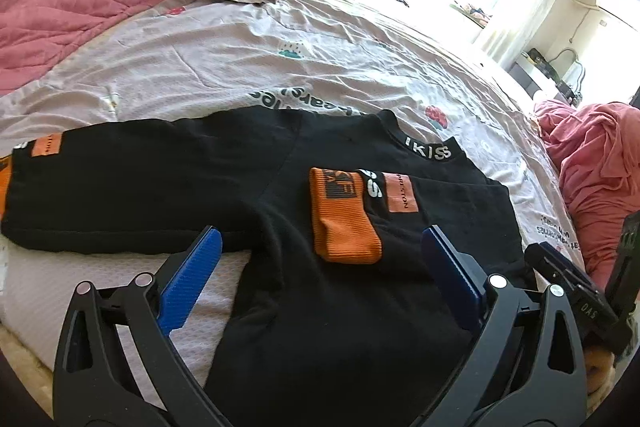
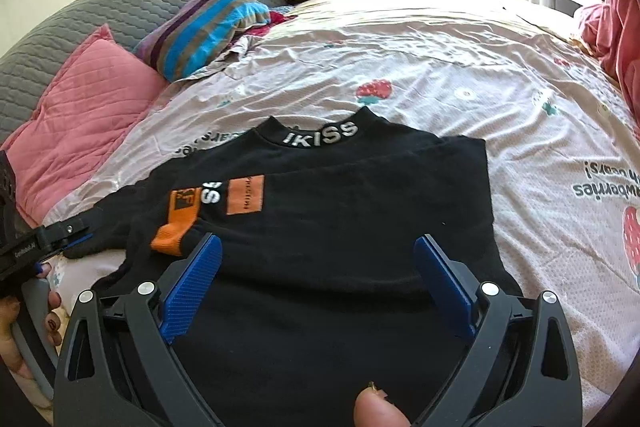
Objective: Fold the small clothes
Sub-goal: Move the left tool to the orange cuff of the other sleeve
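The black top [image 2: 332, 227] lies flat on the bed [image 2: 460, 67], right sleeve [image 1: 404, 211] already folded over the chest, left sleeve [image 1: 120, 183] spread out to the left. It looks soft, light and limp. Both the left tongs [image 1: 320, 267] and right tongs [image 2: 320, 267] hover wide open, holding nothing. I would pinch the left sleeve at its orange cuff [image 1: 3, 187].

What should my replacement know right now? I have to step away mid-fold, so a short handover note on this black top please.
Left gripper: open, holding nothing, over the top's left side.
Right gripper: open, holding nothing, over the top's body.
Black top: lies flat on the bed sheet, collar away from you.
Done: right sleeve folded across the chest, its orange cuff on top.
Left: the left sleeve is spread out sideways; fold it in, then probably fold the body.
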Motion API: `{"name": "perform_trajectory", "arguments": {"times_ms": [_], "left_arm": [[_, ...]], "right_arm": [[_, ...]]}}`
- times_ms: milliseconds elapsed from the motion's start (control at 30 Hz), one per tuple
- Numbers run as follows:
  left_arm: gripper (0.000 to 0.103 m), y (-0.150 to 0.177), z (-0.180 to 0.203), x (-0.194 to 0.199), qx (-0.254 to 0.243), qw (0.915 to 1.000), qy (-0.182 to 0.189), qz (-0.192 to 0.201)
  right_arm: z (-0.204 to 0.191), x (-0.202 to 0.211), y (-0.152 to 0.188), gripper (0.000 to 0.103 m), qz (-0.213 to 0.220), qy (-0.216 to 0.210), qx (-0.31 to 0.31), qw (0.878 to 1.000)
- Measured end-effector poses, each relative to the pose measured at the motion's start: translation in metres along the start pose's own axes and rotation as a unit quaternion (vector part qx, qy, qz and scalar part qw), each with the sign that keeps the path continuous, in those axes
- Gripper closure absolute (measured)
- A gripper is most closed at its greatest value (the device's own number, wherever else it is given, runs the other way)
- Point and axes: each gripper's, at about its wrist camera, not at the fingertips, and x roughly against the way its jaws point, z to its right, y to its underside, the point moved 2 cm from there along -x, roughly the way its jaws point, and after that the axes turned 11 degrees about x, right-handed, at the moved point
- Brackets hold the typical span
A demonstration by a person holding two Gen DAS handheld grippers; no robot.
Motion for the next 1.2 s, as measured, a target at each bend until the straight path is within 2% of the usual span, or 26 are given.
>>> {"name": "perform_trajectory", "arguments": {"times_ms": [633,1200], "left_arm": [[0.01,-0.017,-0.061,0.036,0.049,0.997,-0.035,0.05],[0.01,-0.027,-0.123,0.055,0.105,0.9885,-0.07,0.083]], "right_arm": [[-0.085,-0.008,-0.036,0.007,0.02,-0.035,0.083,0.996],[-0.153,-0.026,-0.052,0.006,0.027,-0.056,0.146,0.987]]}}
